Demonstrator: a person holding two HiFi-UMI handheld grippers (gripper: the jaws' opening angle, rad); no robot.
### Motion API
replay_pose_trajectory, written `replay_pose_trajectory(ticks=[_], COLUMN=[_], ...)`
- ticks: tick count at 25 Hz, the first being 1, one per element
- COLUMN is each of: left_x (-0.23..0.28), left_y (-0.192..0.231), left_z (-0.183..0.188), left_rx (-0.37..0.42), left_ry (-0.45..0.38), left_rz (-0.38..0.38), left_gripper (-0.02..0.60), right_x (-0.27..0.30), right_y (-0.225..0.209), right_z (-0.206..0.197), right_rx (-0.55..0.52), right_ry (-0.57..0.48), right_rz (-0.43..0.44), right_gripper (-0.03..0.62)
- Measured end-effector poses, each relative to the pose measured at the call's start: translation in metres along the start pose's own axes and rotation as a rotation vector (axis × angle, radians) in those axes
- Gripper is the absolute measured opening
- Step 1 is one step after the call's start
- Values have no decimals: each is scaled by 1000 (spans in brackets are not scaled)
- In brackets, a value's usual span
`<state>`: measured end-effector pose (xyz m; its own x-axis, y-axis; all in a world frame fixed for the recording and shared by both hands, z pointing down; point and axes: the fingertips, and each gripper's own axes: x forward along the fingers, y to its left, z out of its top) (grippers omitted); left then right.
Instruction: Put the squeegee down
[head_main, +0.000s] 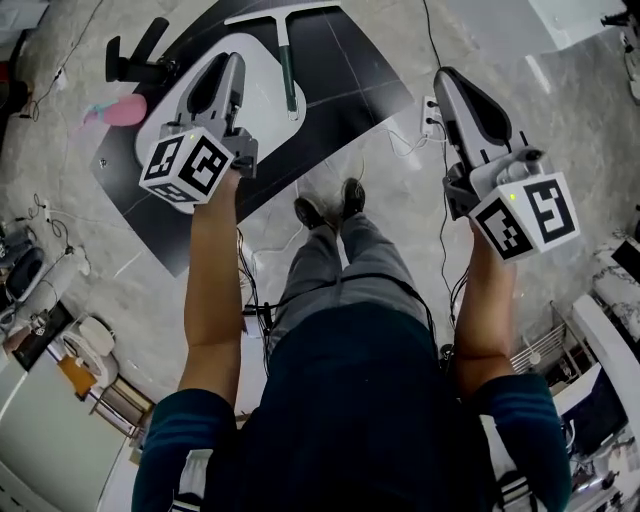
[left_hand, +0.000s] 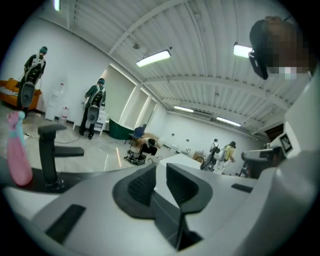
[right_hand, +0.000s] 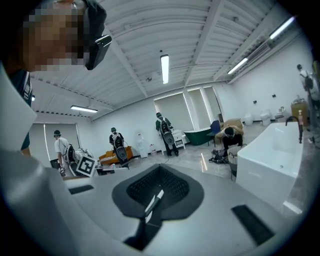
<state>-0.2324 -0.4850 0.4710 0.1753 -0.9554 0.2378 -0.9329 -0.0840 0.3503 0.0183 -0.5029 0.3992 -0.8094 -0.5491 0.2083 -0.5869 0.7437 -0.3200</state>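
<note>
Nearest, the left gripper (head_main: 232, 62) is held about level with its jaws at a narrow gap, and nothing sits between them. The right gripper (head_main: 446, 78) has its jaws closed together and is also empty. Below, the person's shoes (head_main: 330, 208) stand on the floor beside trailing cables (head_main: 249, 290) and a power strip (head_main: 431, 116). Farther out, the squeegee (head_main: 287, 62) lies flat on a white panel (head_main: 255, 100) over a black mat (head_main: 345, 70), well apart from both grippers; the task appears complete. Hazards: a step forward may snag a cable or land on the handle — it points toward the feet. A pink spray bottle (head_main: 118, 110) at the mat's left edge may topple if a gripper swings low.
</note>
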Motion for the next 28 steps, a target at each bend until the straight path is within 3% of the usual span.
replay_pose_trajectory(ticks=[6,11,20,28], left_x=[-107,-201,-336,-398], left_y=[-63,-99,-109,-97], left_z=[99,147,186,192], left_rx=[211,361,424,415], left_ry=[-148,-210,-336,-412], left_rz=[-125,-125,-20,62], left_gripper=[9,6,6,6], right_x=[-19,-52,-99,-109], right_y=[56,110,194,243], right_z=[63,103,127,136], right_rx=[-126,-224,-296,-354], right_ry=[-119,-189,-242,-256], right_rz=[73,111,214,285], right_gripper=[3,2,2,2])
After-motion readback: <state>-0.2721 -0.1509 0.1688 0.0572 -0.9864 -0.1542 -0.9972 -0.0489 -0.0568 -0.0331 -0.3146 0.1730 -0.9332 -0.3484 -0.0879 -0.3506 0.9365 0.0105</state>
